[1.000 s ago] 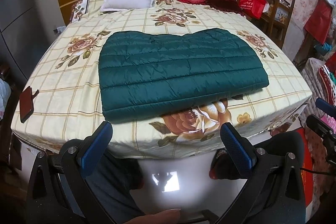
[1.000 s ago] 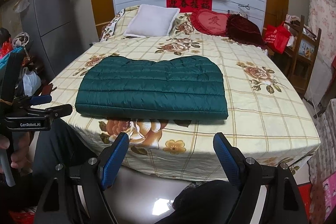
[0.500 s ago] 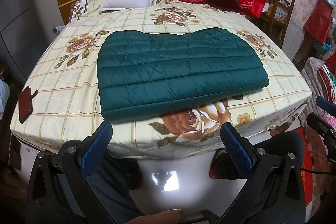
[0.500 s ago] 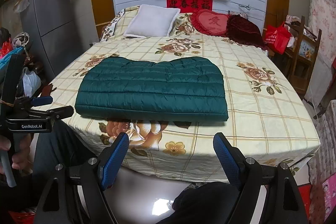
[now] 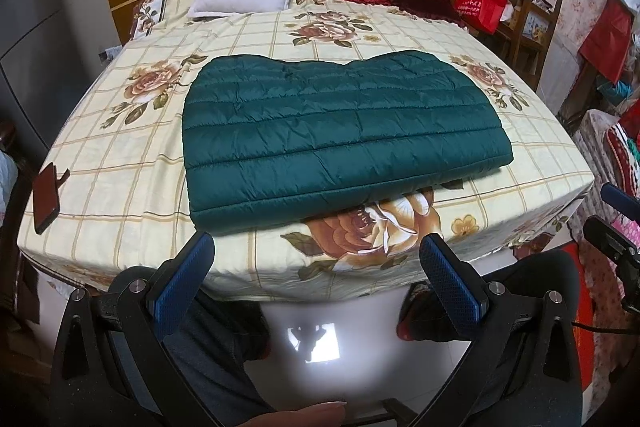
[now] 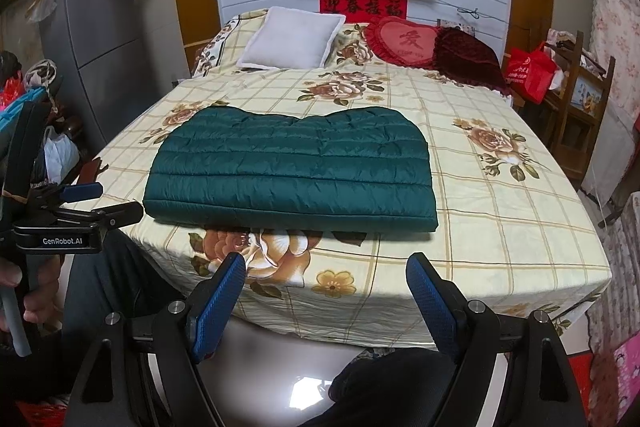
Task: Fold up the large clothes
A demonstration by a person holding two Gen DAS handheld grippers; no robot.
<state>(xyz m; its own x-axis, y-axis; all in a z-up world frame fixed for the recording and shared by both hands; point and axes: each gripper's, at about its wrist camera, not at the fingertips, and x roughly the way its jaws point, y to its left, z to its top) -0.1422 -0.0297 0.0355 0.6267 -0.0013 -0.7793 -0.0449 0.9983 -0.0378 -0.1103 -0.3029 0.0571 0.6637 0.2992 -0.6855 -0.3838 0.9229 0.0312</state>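
Left gripper (image 5: 316,259) wide, holding nothing; right gripper (image 6: 326,279) likewise; both hover off the bed's (image 5: 120,163) foot, facing the folded jacket (image 5: 340,135).

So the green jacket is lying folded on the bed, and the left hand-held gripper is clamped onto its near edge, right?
Not quite. The green jacket does lie folded on the bed, but the left hand-held gripper is open and holds nothing, short of the near edge. The left wrist view shows it.
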